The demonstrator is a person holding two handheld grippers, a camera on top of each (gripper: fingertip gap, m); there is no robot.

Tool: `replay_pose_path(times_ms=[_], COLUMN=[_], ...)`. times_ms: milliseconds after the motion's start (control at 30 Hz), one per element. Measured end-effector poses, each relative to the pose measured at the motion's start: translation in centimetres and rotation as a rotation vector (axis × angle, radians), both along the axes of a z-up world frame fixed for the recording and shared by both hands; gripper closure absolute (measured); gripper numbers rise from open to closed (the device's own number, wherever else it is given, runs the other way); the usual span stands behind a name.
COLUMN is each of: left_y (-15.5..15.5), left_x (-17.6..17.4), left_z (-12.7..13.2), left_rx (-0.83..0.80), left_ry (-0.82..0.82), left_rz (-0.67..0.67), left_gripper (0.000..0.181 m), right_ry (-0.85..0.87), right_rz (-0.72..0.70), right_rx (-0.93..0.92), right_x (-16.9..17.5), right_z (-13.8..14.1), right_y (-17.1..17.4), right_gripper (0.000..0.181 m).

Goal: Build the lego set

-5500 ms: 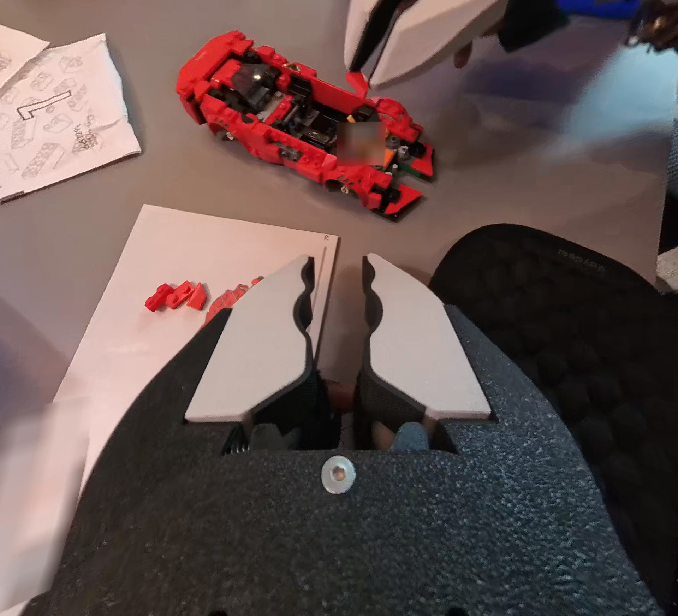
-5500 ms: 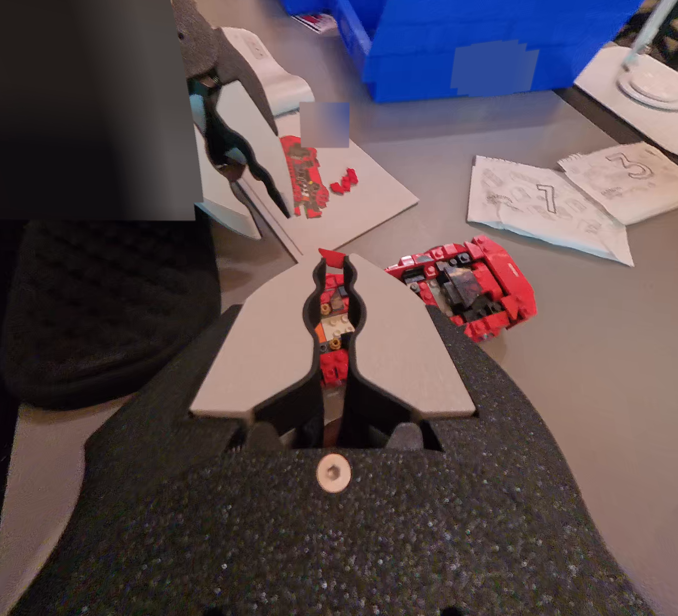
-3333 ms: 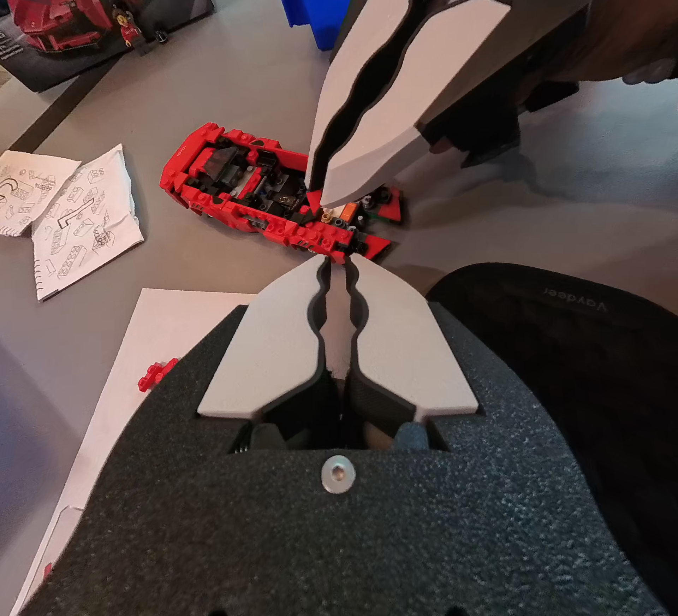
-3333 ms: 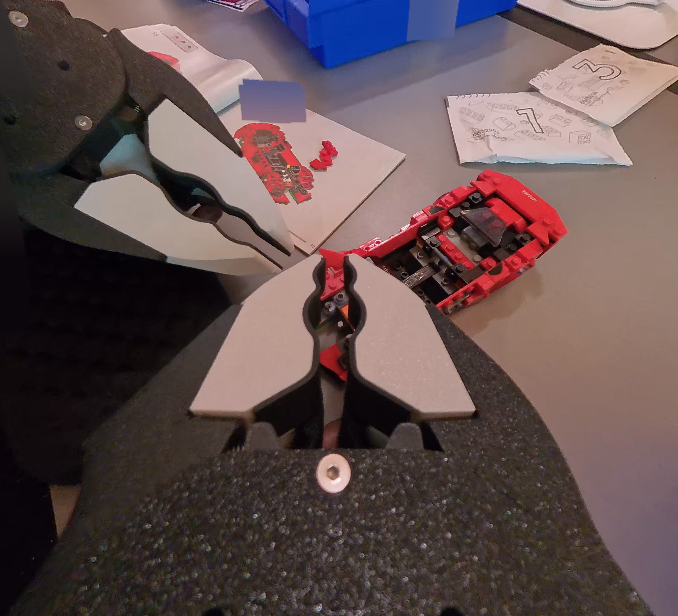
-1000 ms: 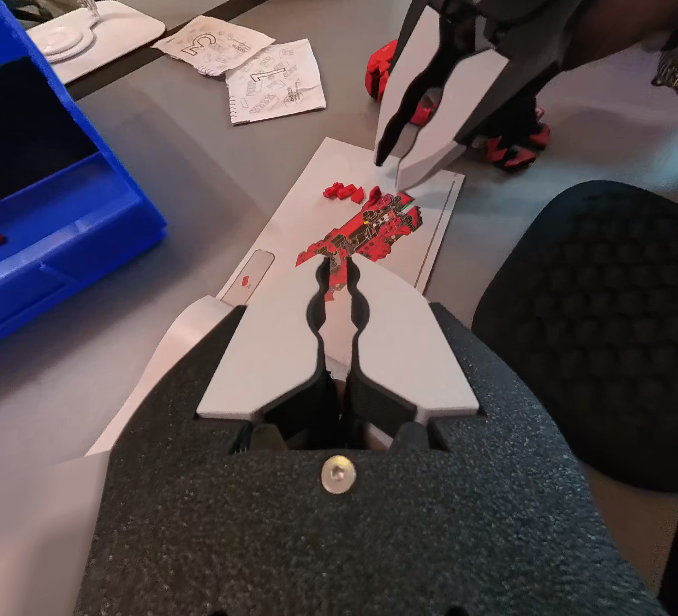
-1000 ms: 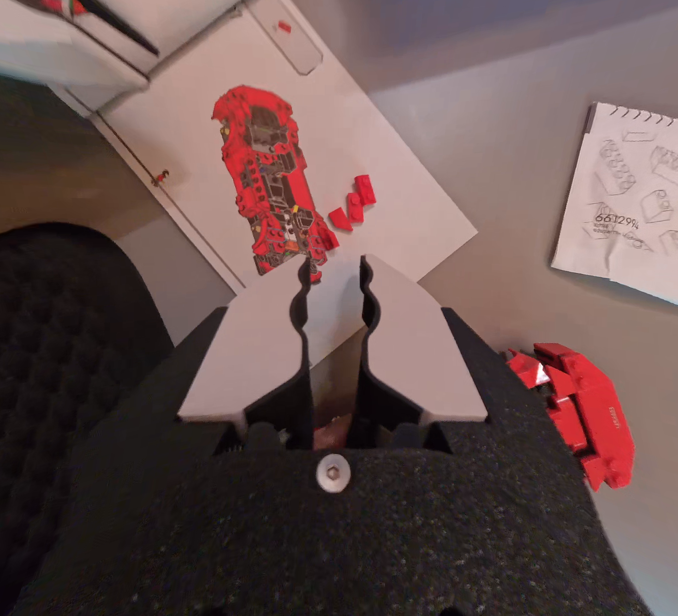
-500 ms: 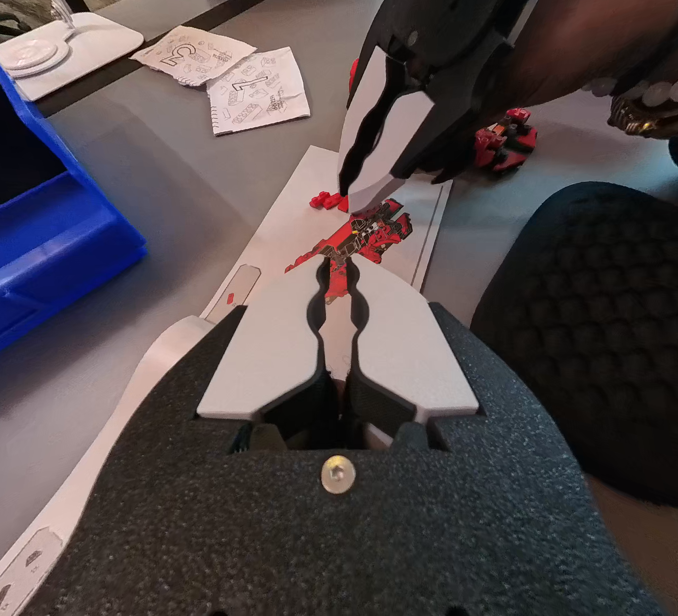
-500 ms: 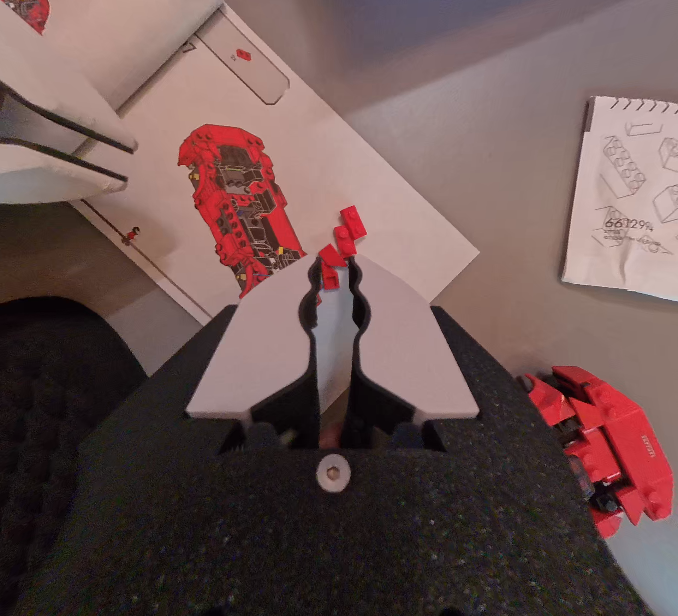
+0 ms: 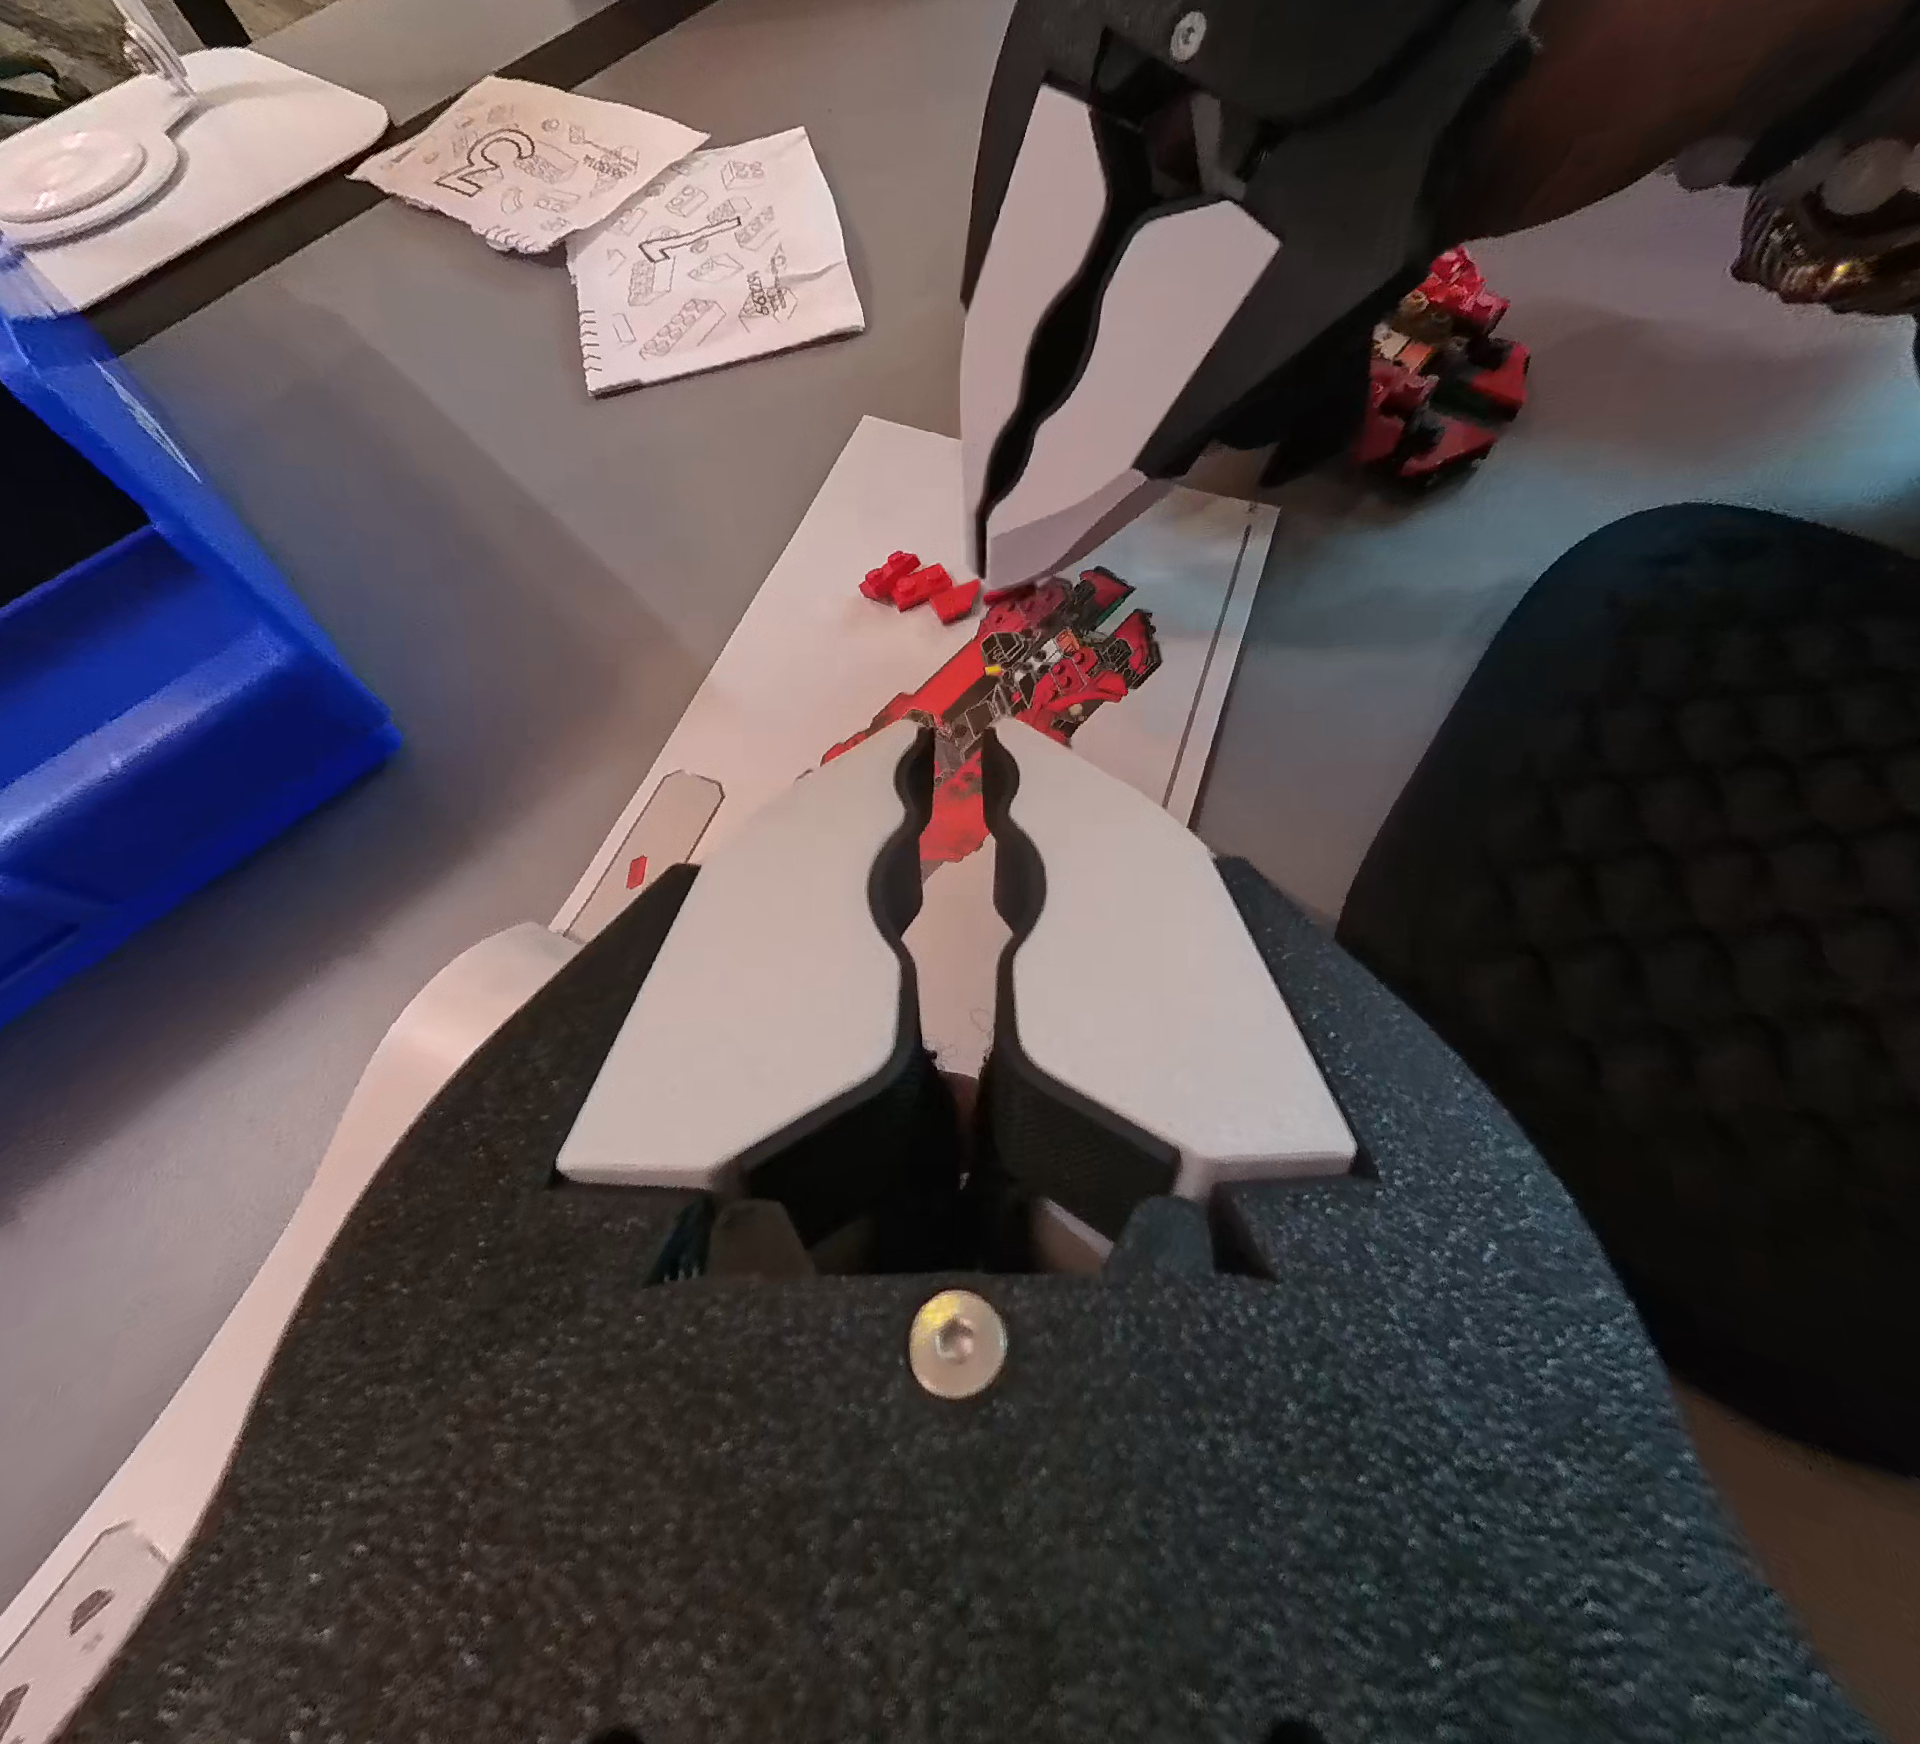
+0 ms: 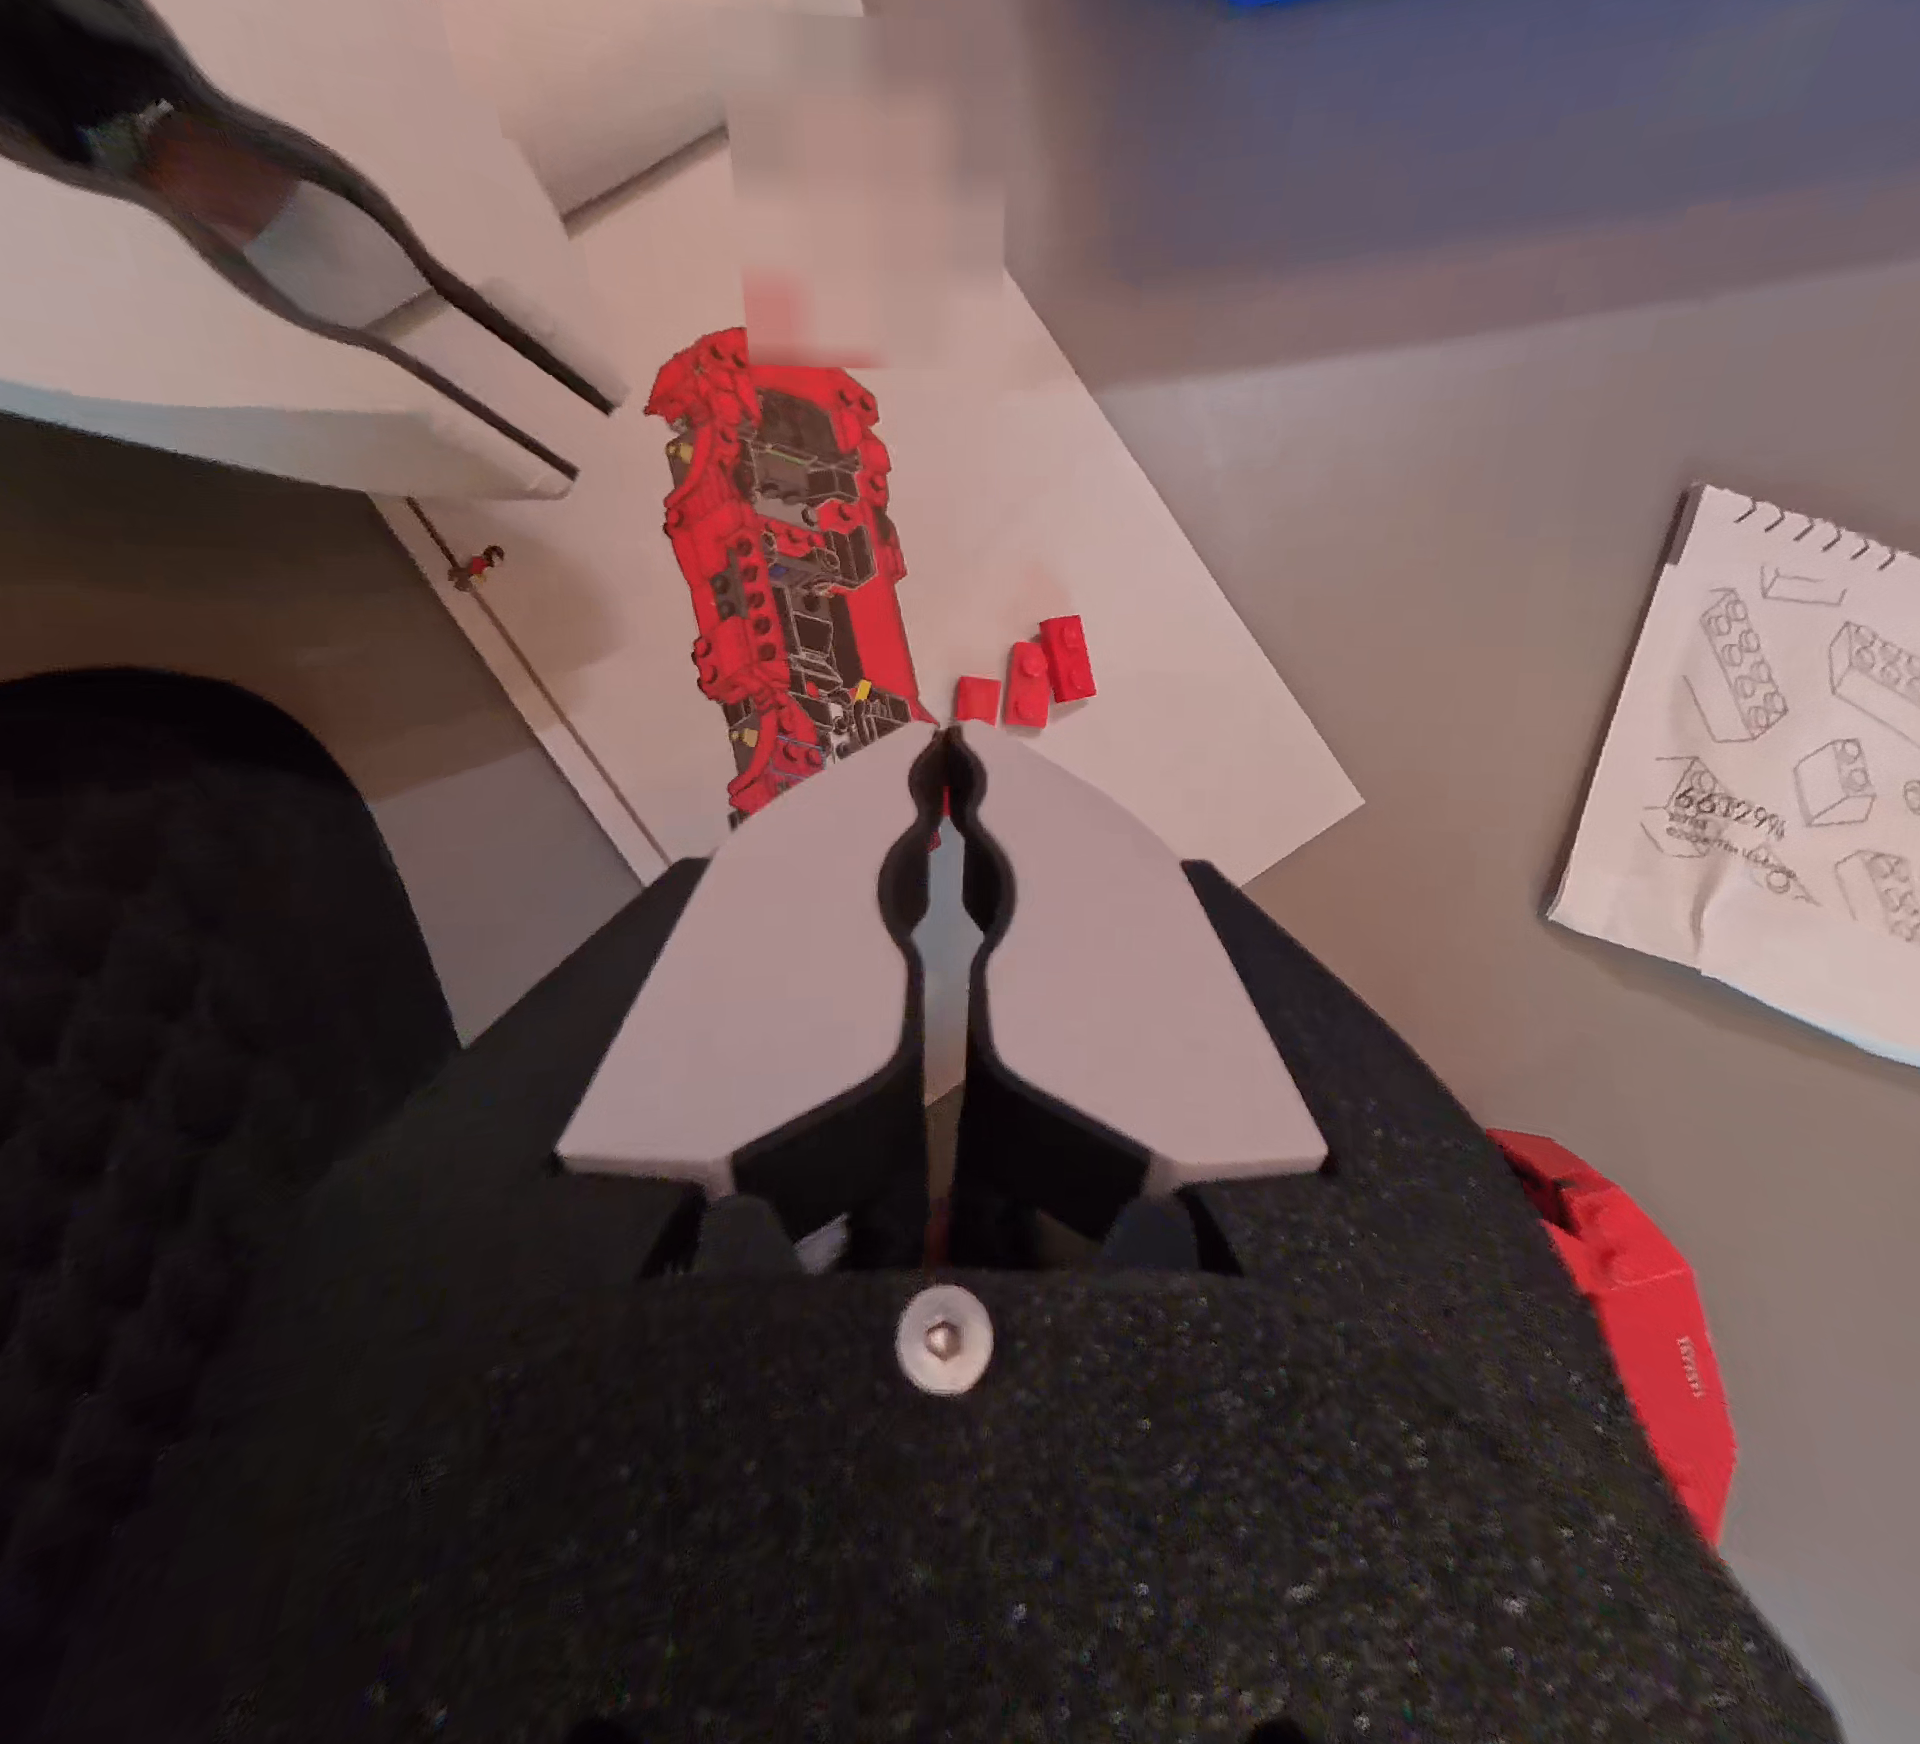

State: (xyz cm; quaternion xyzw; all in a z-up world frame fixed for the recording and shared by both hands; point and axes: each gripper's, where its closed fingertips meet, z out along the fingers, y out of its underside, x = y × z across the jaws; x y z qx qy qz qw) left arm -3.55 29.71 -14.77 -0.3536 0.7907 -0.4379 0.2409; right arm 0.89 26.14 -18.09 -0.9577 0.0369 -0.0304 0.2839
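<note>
Lying on the white instruction page (image 10: 1195, 759) on the grey desk (image 9: 436, 468) are three small red lego pieces (image 10: 1023, 681), side by side, two studded and one a smooth slope. Just beside them the right hand-held gripper (image 10: 945, 738) is pressing its clenched tips to the page; whether a piece is pinched there I cannot tell. The left hand-held gripper (image 9: 954, 738) is hovering nearby, slightly parted and holding nothing. The red lego car (image 9: 1439, 385) is sitting beyond the page

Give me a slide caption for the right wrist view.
Right gripper closes beside loose red bricks on the instruction booklet.
</note>
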Motion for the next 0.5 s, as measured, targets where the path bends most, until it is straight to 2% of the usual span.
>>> replay_pose_path(times_ms=[133,300,500], left_y=[-0.1,-0.4,-0.5], left_x=[0.0,0.0,0.0], left_z=[0.1,0.1,0.0], left_rx=[-0.005,-0.001,-0.005], left_ry=[0.001,0.000,0.002], left_rz=[0.002,-0.006,-0.006], left_gripper=[0.173,0.173,0.173], right_ry=[0.014,0.024,0.051], right_rz=[0.004,-0.026,-0.064], right_rx=[0.036,0.003,-0.024], right_x=[0.0,0.5,0.8], right_z=[0.5,-0.6,-1.2], right_y=[-0.2,0.0,0.3], right_gripper=[0.181,0.170,0.169])
